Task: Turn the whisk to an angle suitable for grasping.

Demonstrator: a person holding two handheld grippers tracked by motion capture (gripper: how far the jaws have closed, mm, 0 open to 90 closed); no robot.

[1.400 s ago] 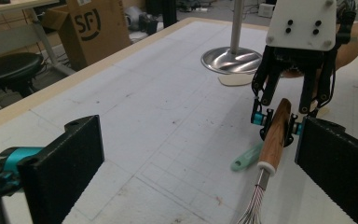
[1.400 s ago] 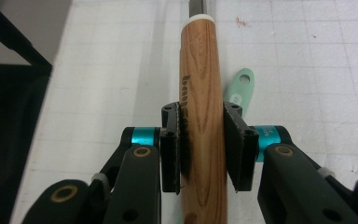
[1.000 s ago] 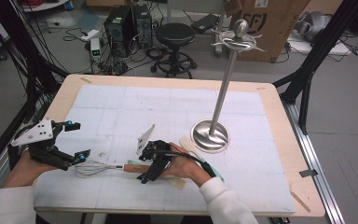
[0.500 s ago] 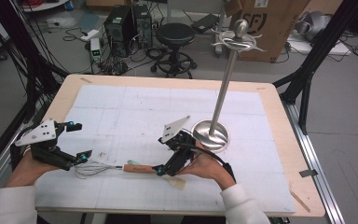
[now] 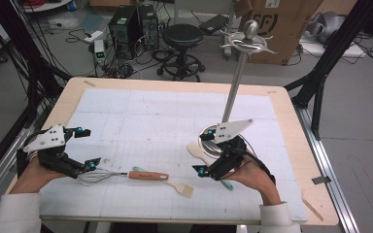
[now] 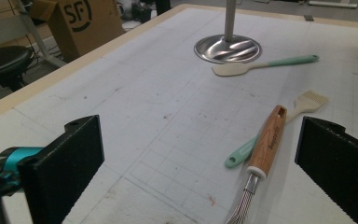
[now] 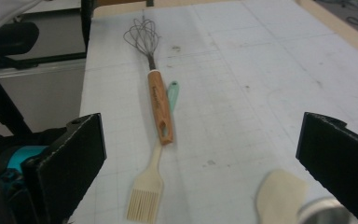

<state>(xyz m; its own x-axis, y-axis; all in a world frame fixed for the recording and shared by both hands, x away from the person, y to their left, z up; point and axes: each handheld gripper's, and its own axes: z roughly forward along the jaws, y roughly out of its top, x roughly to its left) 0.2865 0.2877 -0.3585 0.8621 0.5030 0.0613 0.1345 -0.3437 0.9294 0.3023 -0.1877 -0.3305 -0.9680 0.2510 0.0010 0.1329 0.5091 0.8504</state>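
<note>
the left gripper (image 5: 88,148) rests at the near left of the table (image 5: 141,104), with its jaws spread wide and nothing between them. the wire end of the whisk (image 5: 126,175) lies just beside its lower jaw, and in the left gripper view the wooden handle of the whisk (image 6: 263,149) points away between the two jaws. the right gripper (image 5: 205,156) is at the near right, close to the round base of the metal stand (image 5: 235,92); its jaws are also spread and hold nothing.

the whisk lies flat near the front edge of the table, on top of the pastry brush (image 7: 150,189), whose mint handle and pale bristles come out from under it. the spatula (image 6: 261,65) with a mint handle lies beside the stand base.

i think the whisk is the thing to pick up, and some risks are clear. because it crosses the brush, a low grasp can catch both handles together, or push the brush and roll the whisk away. if the left gripper closes on the thin wires, they can bend and slip out. the right gripper is very near the stand base, so a quick turn of that hand can knock the tall stand and shake it
</note>
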